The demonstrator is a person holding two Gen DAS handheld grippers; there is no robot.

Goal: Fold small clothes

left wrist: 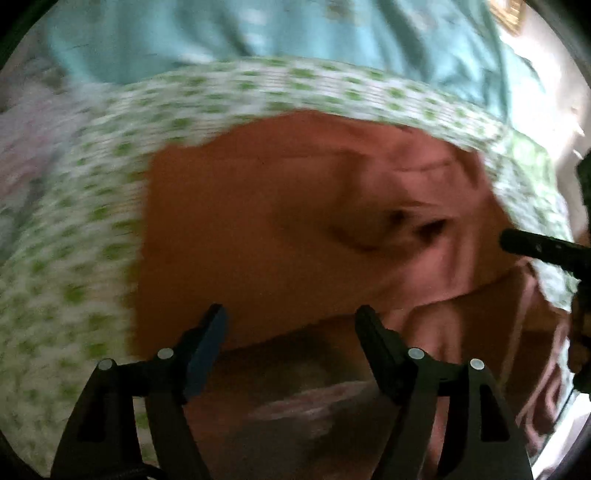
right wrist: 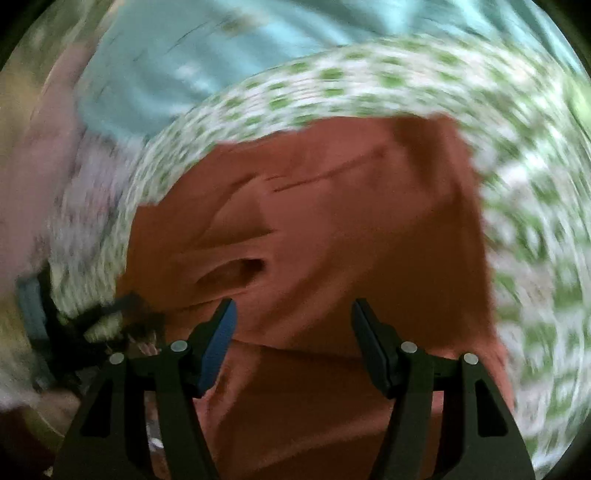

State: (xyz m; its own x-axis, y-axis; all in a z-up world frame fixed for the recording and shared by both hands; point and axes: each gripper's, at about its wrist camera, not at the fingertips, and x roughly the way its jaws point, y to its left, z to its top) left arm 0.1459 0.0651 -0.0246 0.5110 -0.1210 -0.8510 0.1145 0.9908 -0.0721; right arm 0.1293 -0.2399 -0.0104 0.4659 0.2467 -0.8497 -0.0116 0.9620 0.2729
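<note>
A rust-orange small garment lies partly folded and creased on a white cloth with green dots. It also shows in the right wrist view. My left gripper is open and empty just above the garment's near edge. My right gripper is open and empty over the garment's lower part. A dark finger of the right gripper enters the left wrist view from the right edge. Both views are motion-blurred.
A light blue fabric lies beyond the dotted cloth, also in the right wrist view. A pinkish fabric sits at the left. A pink patterned piece lies at the right.
</note>
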